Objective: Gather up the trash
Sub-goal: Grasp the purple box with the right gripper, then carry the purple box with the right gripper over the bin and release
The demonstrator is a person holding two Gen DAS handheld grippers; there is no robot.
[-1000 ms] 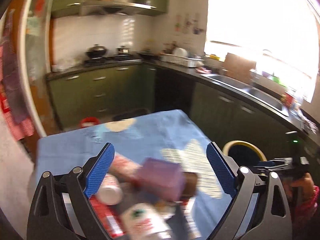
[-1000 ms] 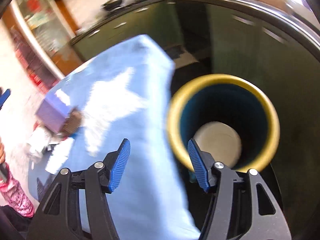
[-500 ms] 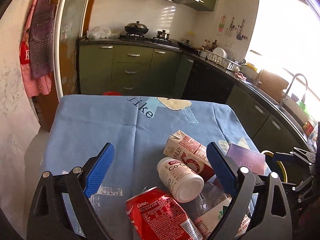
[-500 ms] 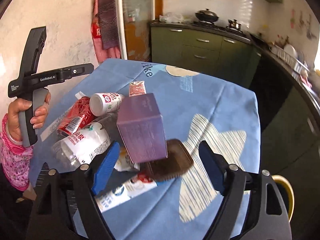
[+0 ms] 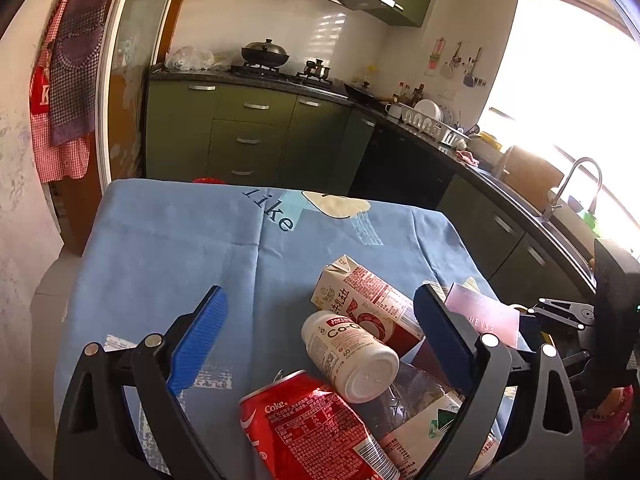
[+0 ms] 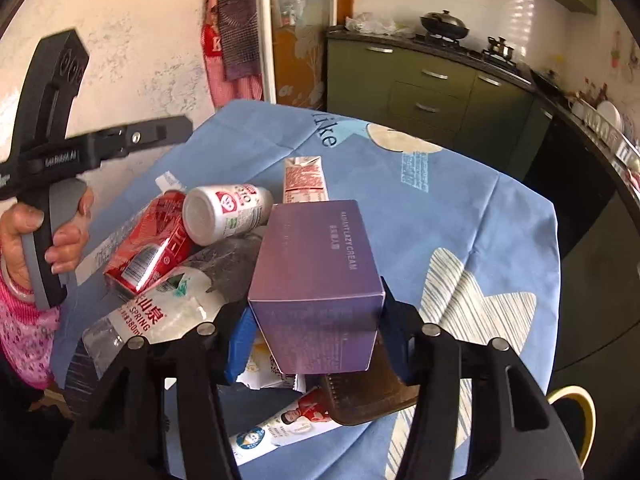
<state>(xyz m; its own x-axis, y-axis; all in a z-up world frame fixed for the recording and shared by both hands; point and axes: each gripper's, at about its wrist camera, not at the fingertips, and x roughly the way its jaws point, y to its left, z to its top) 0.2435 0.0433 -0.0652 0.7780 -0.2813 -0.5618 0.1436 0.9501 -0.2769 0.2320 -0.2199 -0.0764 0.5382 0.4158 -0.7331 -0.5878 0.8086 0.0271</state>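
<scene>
The right gripper (image 6: 316, 344) has just been closing its jaws, and its blue pads now press both sides of a purple rectangular cardboard box (image 6: 316, 276) that stands in the trash heap near the table's near edge. The left gripper (image 5: 320, 340) hangs with jaws wide over the blue patterned tablecloth (image 5: 168, 248), nothing between the pads. Below it lie a crushed red Coke can (image 5: 308, 424), a small white plastic bottle (image 5: 352, 354) on its side (its base resting against the can) and a red-and-white milk carton (image 5: 368, 300). A crumpled clear water bottle (image 6: 160, 308) and a brown plastic tray (image 6: 372, 396) lie beside the box. A yellow-rimmed bin (image 6: 576, 420) stands off the table's right corner.
</scene>
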